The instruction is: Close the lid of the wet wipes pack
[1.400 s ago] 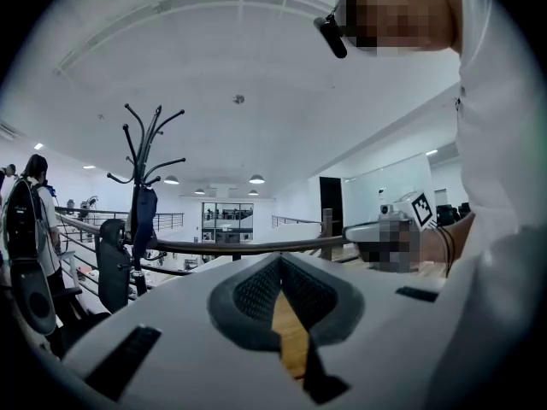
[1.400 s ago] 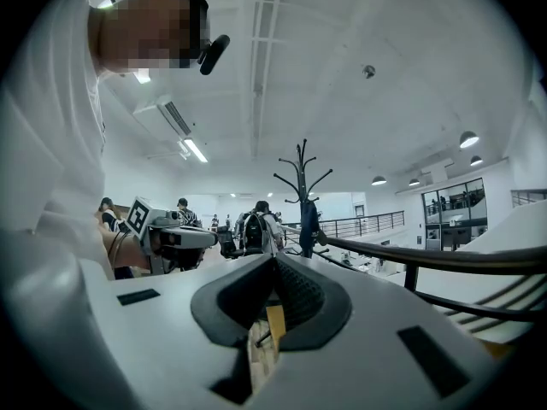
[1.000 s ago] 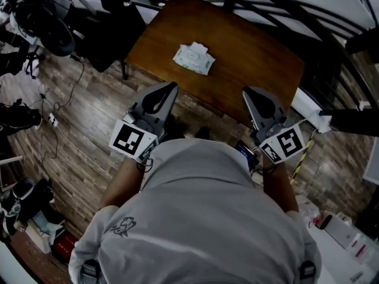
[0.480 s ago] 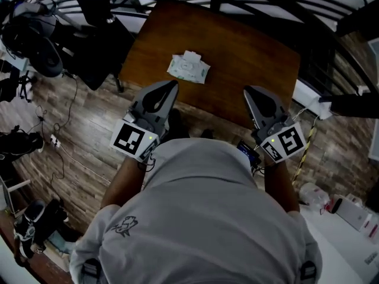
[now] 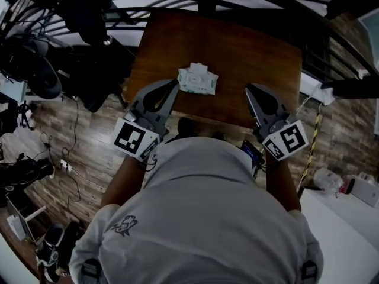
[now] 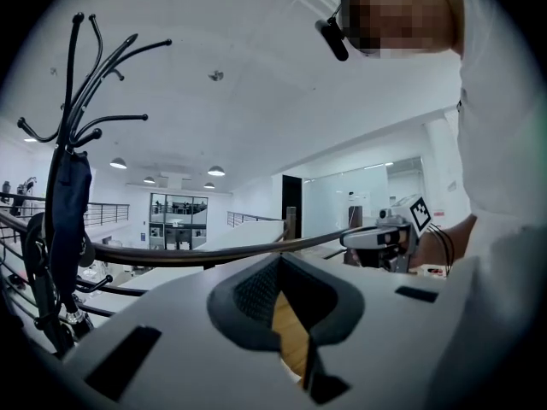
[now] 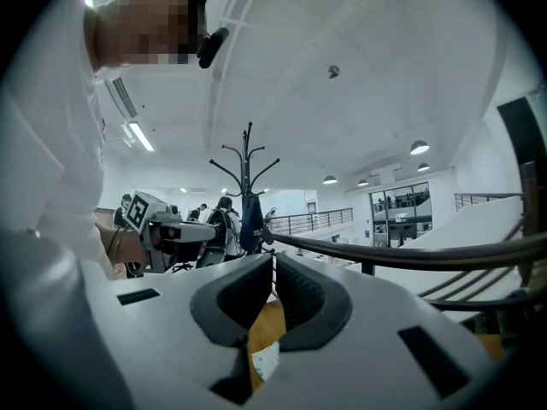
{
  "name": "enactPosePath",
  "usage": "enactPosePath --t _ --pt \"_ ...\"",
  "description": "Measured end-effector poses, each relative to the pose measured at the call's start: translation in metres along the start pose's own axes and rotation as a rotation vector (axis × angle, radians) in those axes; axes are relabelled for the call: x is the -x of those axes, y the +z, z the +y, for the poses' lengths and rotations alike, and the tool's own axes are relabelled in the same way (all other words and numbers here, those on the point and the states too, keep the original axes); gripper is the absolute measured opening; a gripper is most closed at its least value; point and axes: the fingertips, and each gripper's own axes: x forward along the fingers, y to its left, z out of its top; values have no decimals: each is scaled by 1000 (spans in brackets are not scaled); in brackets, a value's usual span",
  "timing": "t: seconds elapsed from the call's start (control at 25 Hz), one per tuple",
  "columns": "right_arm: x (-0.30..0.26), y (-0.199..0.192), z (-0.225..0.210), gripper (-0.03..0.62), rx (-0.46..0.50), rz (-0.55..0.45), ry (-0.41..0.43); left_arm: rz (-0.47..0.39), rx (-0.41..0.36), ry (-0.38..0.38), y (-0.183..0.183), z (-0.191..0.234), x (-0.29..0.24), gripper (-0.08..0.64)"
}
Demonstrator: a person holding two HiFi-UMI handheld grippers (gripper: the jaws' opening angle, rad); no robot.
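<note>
Head view: your left tool (image 5: 174,83) clenched, jaws tip to tip, nothing between them. Tip sits over near edge of desk (image 5: 249,46), just beside left end of wet wipes pack (image 5: 198,79); contact not clear. Your right tool (image 5: 249,88) also clamped closed, empty, well apart from pack on its other side. Pack lies on desk near front edge, between both tools. Lid position too small to tell.
</note>
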Motion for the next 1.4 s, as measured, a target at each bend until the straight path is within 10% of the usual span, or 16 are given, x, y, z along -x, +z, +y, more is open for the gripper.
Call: enactPosePath --t 0.56,1.4 --pt "-67 -8 22 35 -39 1 -134 41 -34 -167 -16 63 12 12" --pt "-120 -93 -49 36 -171 141 -41 233 72 -156 -100 94 -70 12"
